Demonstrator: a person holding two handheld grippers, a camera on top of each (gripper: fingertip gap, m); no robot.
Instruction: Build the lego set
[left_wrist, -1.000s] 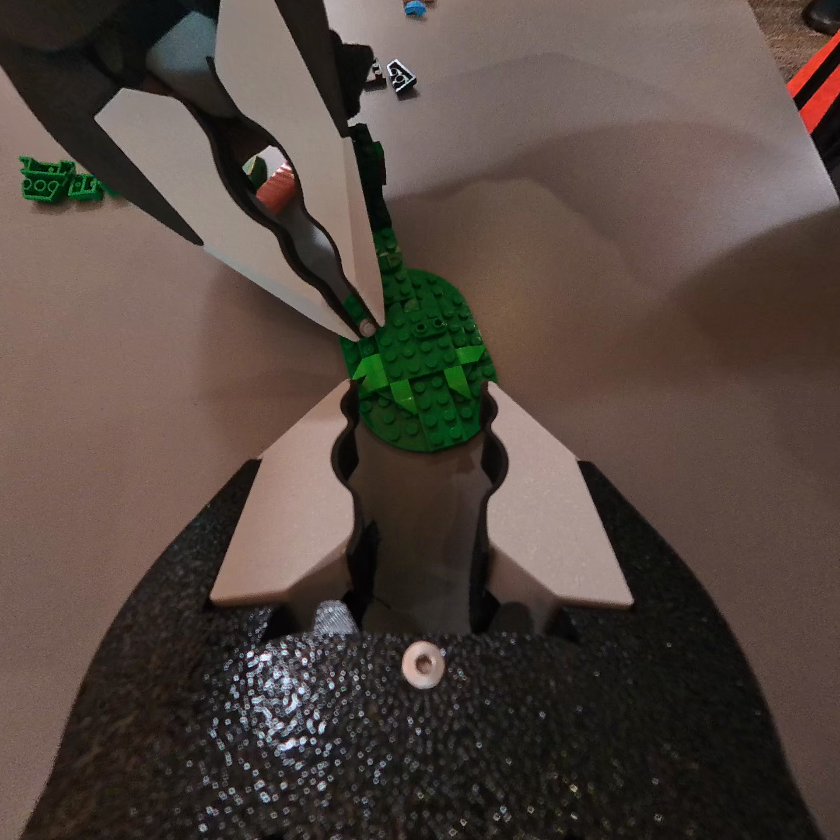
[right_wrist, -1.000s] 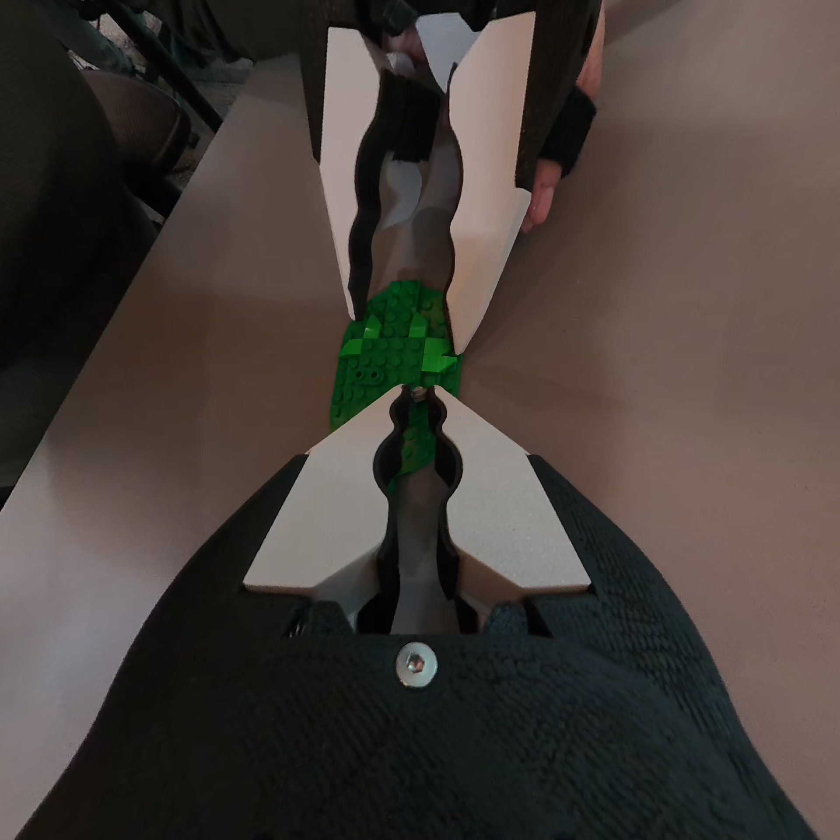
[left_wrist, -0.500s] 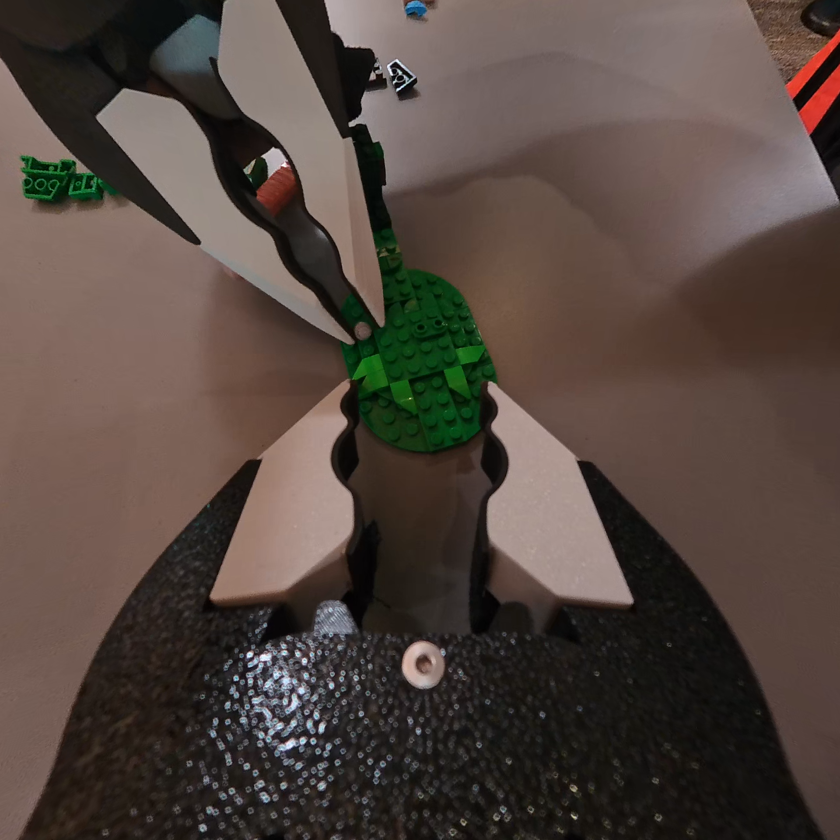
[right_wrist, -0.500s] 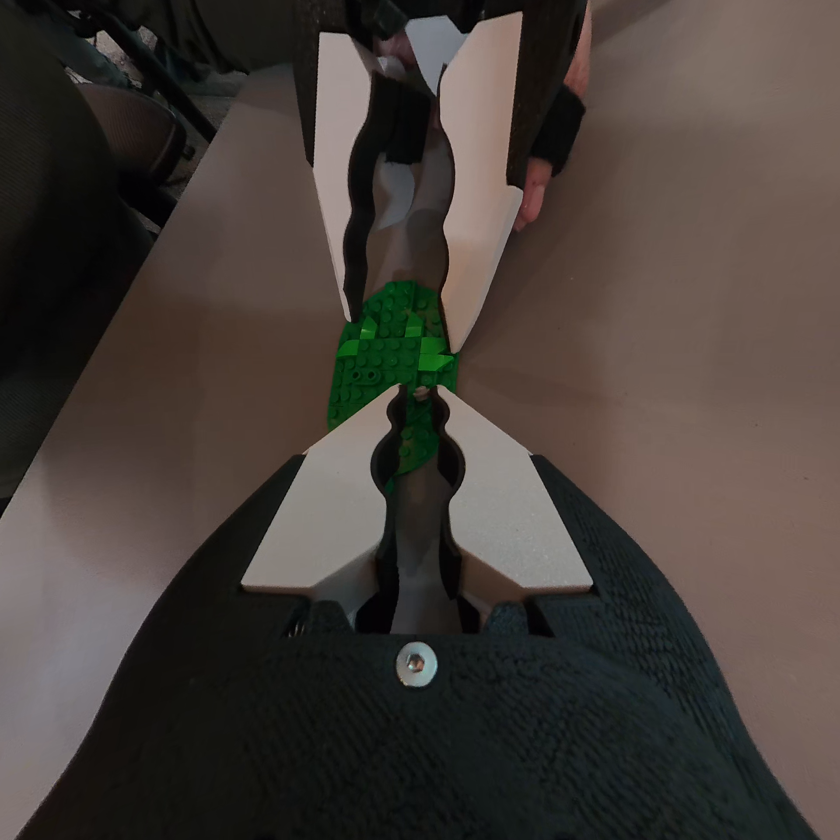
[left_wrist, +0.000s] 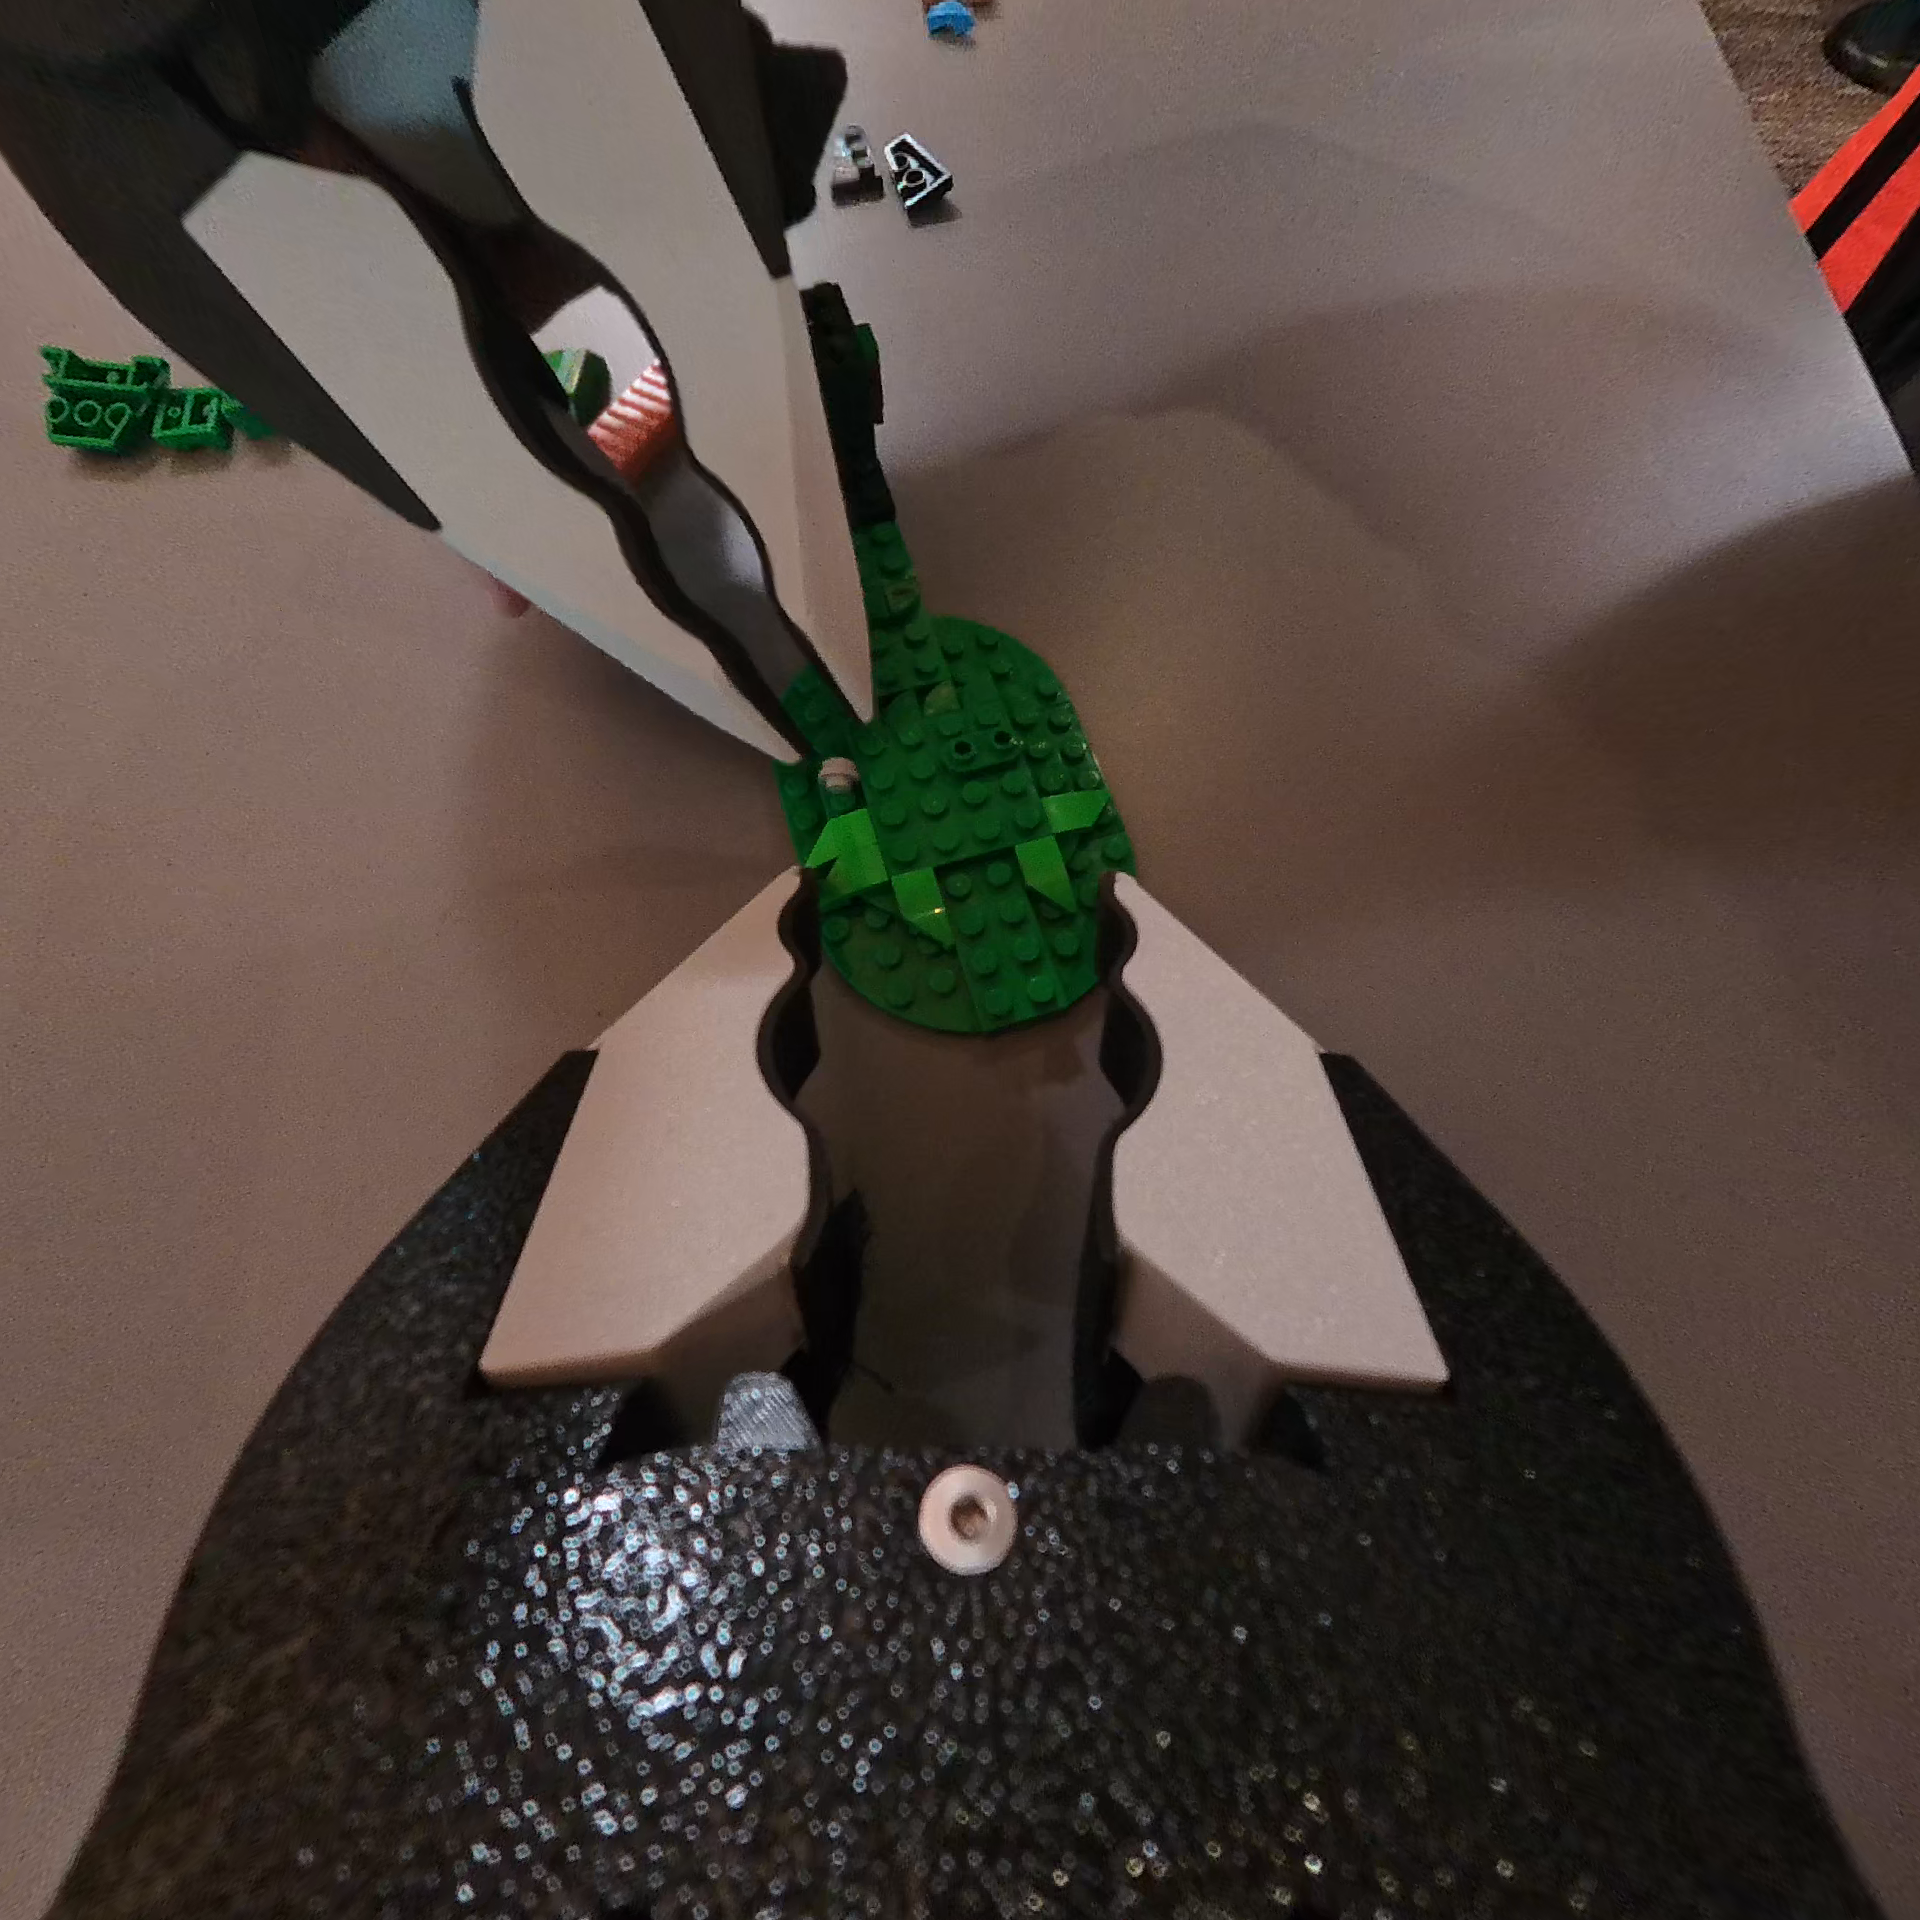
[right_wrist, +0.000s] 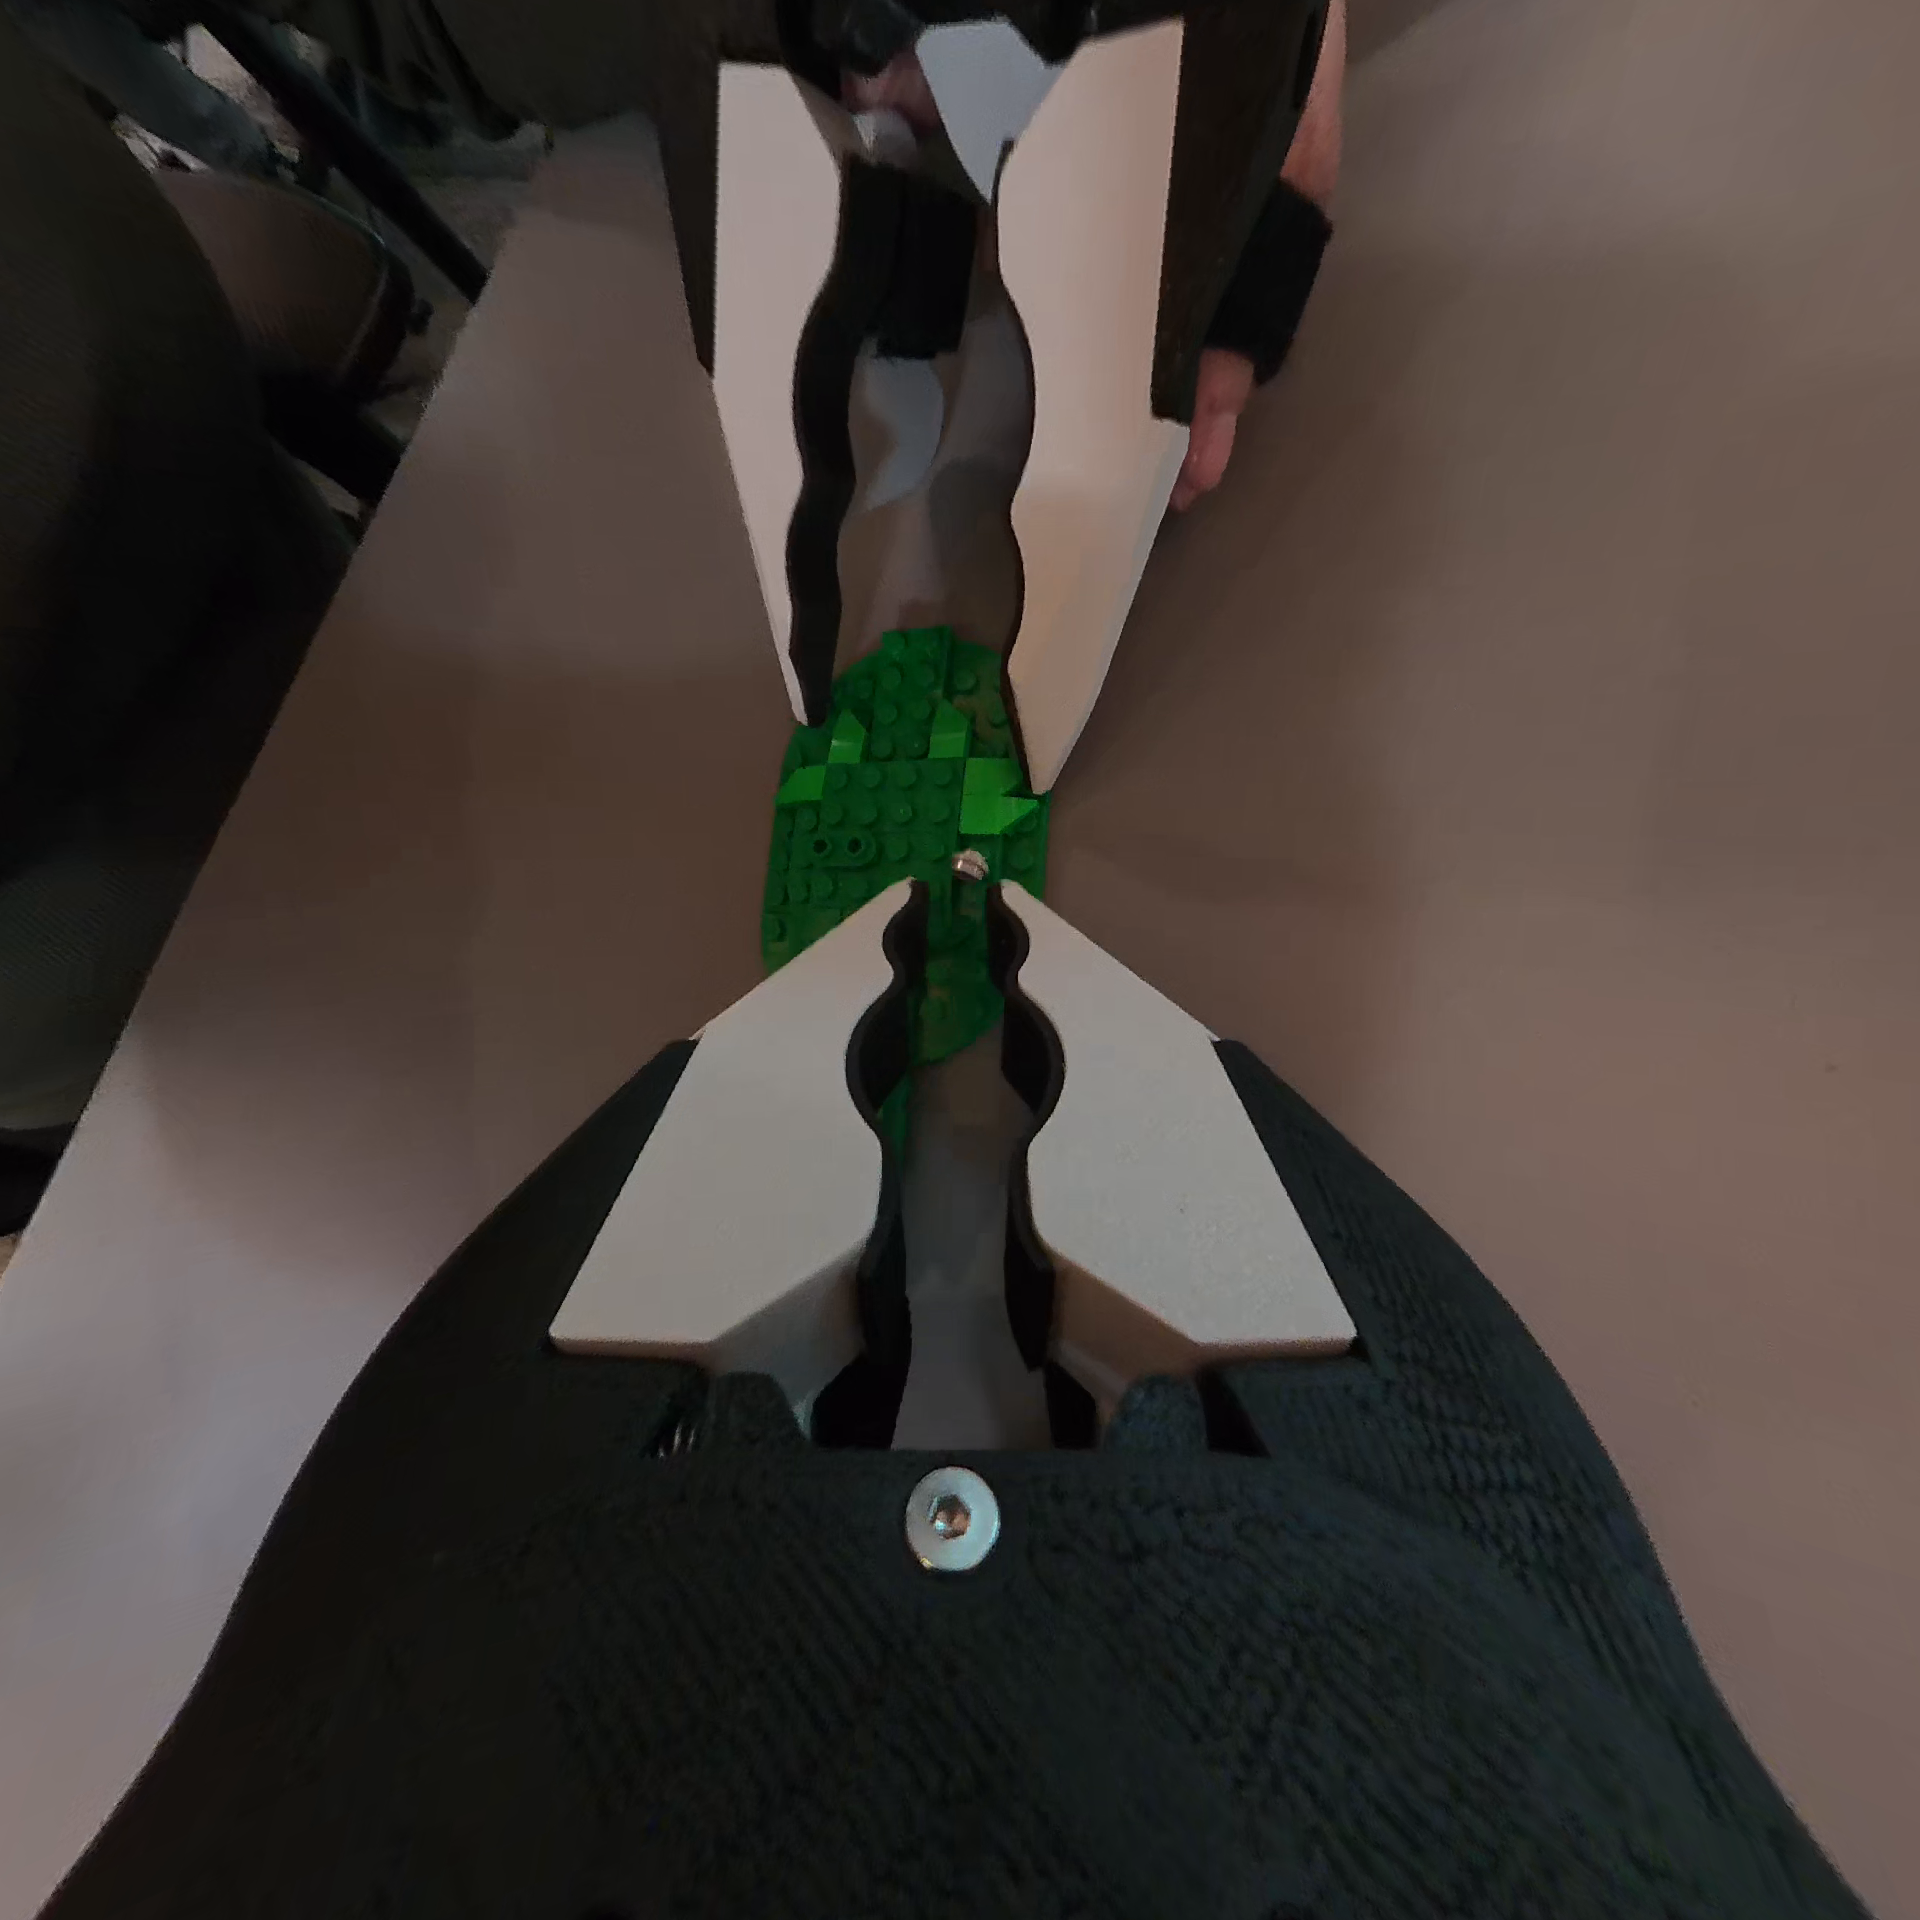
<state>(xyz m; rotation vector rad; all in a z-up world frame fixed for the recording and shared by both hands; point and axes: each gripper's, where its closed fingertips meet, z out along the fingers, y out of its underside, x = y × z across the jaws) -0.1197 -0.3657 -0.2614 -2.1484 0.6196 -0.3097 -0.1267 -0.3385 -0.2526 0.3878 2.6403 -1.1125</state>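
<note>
A green oval plate build (left_wrist: 966, 831) lies flat on the tan table, with a dark green strip (left_wrist: 857, 416) running off its far end. My left gripper (left_wrist: 958, 883) straddles the plate's near end, its fingertips against both sides. My right gripper (left_wrist: 831, 736) comes in from the upper left, its tips slightly apart just above the plate's left edge. A small white round stud (left_wrist: 836, 774) sits on the plate just below those tips. In the right wrist view the stud (right_wrist: 971, 860) sits just past my right gripper (right_wrist: 958, 883), and the left gripper (right_wrist: 927, 746) clamps the plate (right_wrist: 873, 821) from the far side.
Loose green bricks (left_wrist: 104, 410) lie at the far left, a red striped piece (left_wrist: 634, 421) behind the right gripper, black pieces (left_wrist: 894, 171) and a blue piece (left_wrist: 945, 16) at the far end. A person's hand (right_wrist: 1210, 457) holds the left gripper. The table edge runs along the left (right_wrist: 312, 644). Only a small space, under 4 cm, lies between the two pairs of fingers.
The right gripper's tips have parted slightly and drawn back from the white stud, which now sits on the plate on its own. The left gripper and the plate have not moved.
</note>
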